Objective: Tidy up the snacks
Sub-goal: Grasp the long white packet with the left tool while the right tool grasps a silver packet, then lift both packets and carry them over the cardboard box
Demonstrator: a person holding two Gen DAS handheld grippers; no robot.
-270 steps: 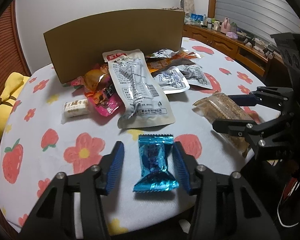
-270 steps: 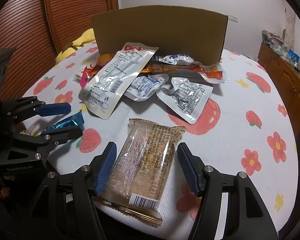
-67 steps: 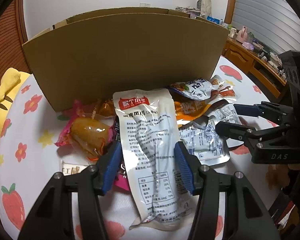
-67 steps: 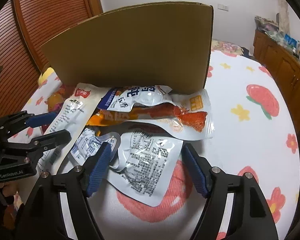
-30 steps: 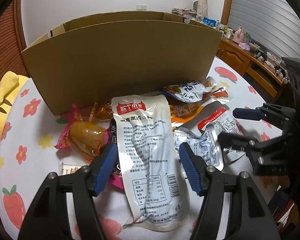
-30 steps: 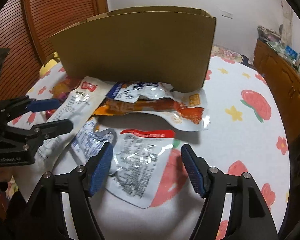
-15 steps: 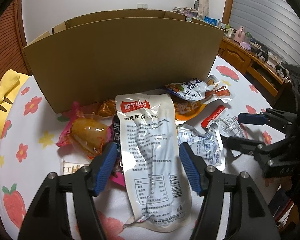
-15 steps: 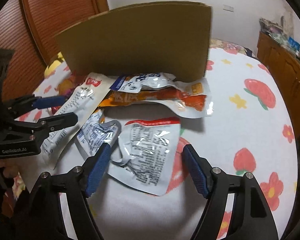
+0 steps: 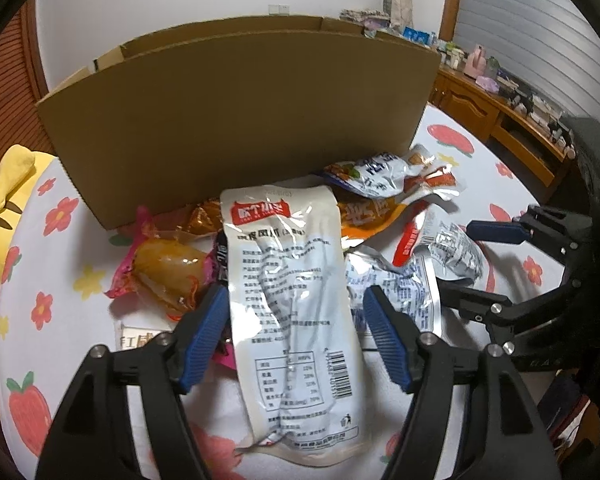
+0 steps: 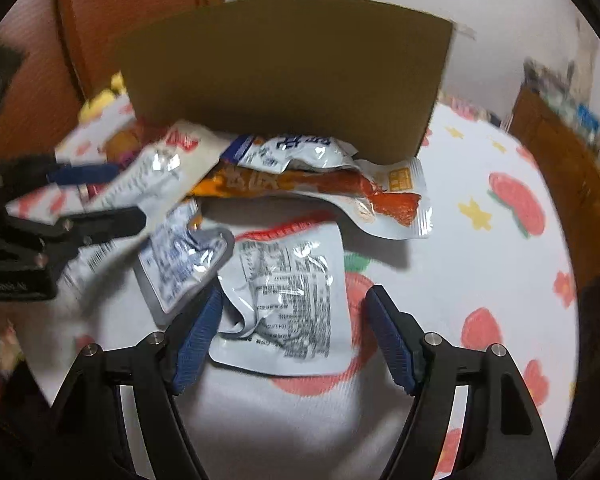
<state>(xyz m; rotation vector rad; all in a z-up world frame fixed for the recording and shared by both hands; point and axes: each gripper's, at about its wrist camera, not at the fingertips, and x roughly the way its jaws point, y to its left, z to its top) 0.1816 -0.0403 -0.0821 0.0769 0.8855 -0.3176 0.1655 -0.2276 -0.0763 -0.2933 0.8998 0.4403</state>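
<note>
Both grippers now hang over the snack pile in front of the box (image 9: 236, 92), each straddling a different pack. The blue candy and the oat bar they straddled 9 s ago are no longer in view. By this judgement 2 snacks are dealt with and the next pair is being lined up.

Left gripper (image 9: 296, 332): jaws apart, nothing clamped, set either side of the long pouch (image 9: 292, 304), which lies from 12 to 6 o'clock on the desk (image 9: 60, 312). Right gripper (image 10: 292, 336): jaws apart, empty, around the small pouch (image 10: 288, 300); over the last 1 s it has dropped closer to this pack.

Writing: the long pouch carries a red label with white Chinese characters, a nutrition table and a barcode, all too small to read. The small pouch shows blurred print and a red top edge. At 7 o'clock from the left gripper a white bar (image 9: 136, 340) shows partial characters.
</note>
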